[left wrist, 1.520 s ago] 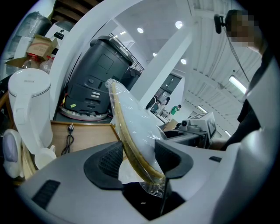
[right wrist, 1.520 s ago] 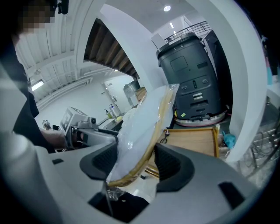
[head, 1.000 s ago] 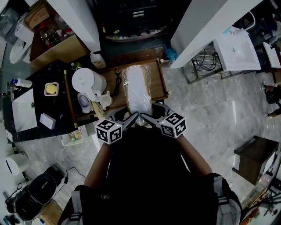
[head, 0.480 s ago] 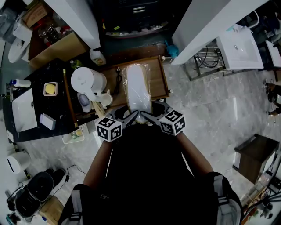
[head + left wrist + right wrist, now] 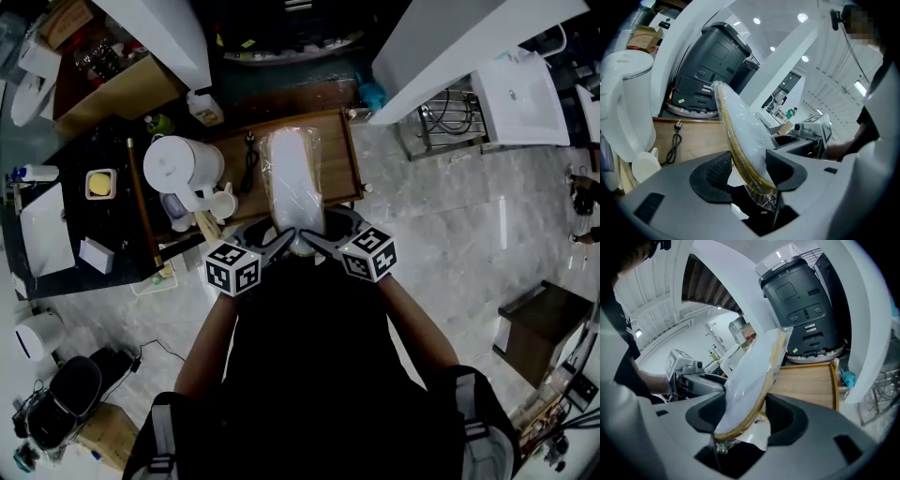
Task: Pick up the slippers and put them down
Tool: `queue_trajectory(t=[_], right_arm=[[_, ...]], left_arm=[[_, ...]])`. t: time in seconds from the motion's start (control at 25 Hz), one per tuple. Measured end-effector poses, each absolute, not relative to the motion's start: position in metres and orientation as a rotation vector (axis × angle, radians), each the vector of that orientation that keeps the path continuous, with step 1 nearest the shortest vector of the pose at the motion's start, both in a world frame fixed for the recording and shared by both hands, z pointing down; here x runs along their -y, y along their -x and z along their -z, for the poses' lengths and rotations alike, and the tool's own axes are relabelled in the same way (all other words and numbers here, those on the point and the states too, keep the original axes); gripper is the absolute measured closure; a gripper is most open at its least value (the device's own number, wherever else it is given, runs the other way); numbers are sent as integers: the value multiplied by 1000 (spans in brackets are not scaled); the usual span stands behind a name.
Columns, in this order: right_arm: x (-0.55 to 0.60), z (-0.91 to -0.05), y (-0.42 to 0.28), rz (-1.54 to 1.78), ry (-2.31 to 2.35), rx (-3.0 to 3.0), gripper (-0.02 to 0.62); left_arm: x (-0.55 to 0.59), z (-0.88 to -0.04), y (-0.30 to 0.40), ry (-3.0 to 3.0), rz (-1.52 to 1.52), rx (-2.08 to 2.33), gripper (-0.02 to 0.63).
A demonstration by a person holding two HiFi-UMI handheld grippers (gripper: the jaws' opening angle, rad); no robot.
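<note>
The slippers [image 5: 294, 183], a white pair sealed in clear film, are clamped at their near end by both tools. The left tool [image 5: 274, 246] and the right tool [image 5: 317, 242] each have their jaws set wide, pads pressing the pack's sides. The pack slants up above the wooden bench [image 5: 339, 164], its far end near the back rim. A strip of bare wood runs along its right up to the raised edge. On its left lie a black cable [image 5: 249, 167] and a white kettle [image 5: 178, 169].
</note>
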State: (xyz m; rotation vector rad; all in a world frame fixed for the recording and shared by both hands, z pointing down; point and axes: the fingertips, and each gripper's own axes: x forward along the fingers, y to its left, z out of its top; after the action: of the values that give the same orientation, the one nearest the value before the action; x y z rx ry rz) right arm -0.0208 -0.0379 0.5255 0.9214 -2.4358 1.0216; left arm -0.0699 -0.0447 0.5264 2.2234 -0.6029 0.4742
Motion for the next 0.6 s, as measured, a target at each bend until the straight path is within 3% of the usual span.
queue_trajectory(t=[0.6], right_arm=[[43, -550, 2, -1087, -868, 2390, 324]], left_arm=[[50, -550, 52, -2174, -507, 597, 373]])
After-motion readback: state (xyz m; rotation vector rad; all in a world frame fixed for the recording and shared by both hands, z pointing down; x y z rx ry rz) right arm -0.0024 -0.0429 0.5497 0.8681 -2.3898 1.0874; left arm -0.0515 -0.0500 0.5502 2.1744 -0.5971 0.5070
